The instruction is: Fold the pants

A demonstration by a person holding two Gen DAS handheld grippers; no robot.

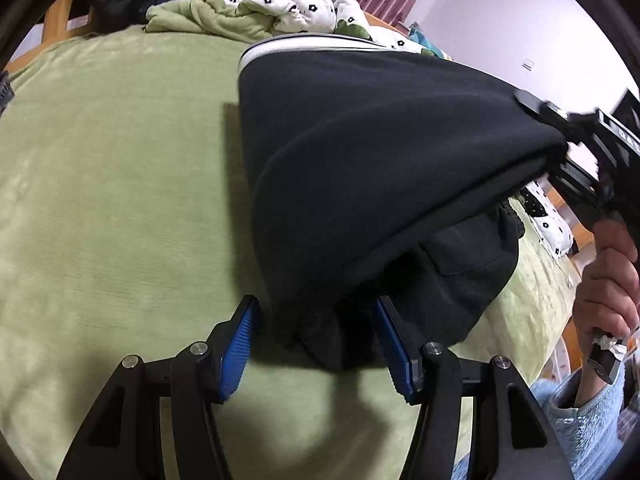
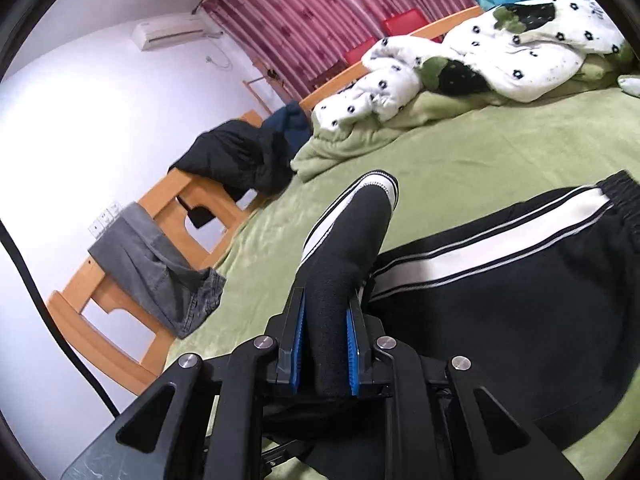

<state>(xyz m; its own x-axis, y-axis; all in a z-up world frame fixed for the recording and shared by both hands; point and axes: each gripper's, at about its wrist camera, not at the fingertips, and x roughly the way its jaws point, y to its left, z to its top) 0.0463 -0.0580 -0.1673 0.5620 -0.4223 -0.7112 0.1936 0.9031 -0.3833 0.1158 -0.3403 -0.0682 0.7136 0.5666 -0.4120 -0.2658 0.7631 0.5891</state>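
Black pants (image 1: 360, 168) with a white side stripe lie on the green bed (image 1: 120, 200). My left gripper (image 1: 316, 320) is open, its blue pads either side of a bunched corner of the pants near the front edge. My right gripper (image 2: 326, 316) is shut on a folded edge of the pants (image 2: 480, 300) and holds it lifted above the bed (image 2: 500, 148). In the left wrist view the right gripper (image 1: 568, 148) pulls the cloth up at the right. The stripe (image 2: 500, 236) runs toward the elastic waistband (image 2: 620, 188).
A white flowered quilt (image 2: 480, 64) and green blanket are piled at the bed's far side. Dark jackets (image 2: 240, 160) and grey jeans (image 2: 160, 276) hang over the wooden bed frame (image 2: 112, 340). Red curtains (image 2: 320, 8) and a wall lie beyond.
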